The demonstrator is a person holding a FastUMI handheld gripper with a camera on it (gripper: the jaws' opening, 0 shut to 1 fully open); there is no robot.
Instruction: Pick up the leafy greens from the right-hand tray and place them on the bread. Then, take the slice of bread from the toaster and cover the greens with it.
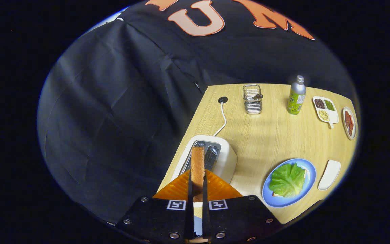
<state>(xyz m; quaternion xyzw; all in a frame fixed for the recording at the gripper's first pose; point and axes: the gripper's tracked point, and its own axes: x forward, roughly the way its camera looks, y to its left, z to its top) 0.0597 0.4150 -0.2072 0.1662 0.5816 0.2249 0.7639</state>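
Note:
A slice of bread (197,166) stands on edge between my fingers, and the gripper (197,184) is shut on it, holding it above the white toaster (222,156). The toaster's slots lie right under the slice. To the right sits a blue plate (308,169) with a green leaf (288,179) lying over another bread slice, of which only a small edge (276,194) peeks out.
A white cable (223,118) runs from the toaster to a table hole. A wire holder (252,99), a metal bottle (296,95), a divided dish of beans (325,109), a plate with red slices (349,122) and a white tray (329,174) stand on the wooden table (269,135).

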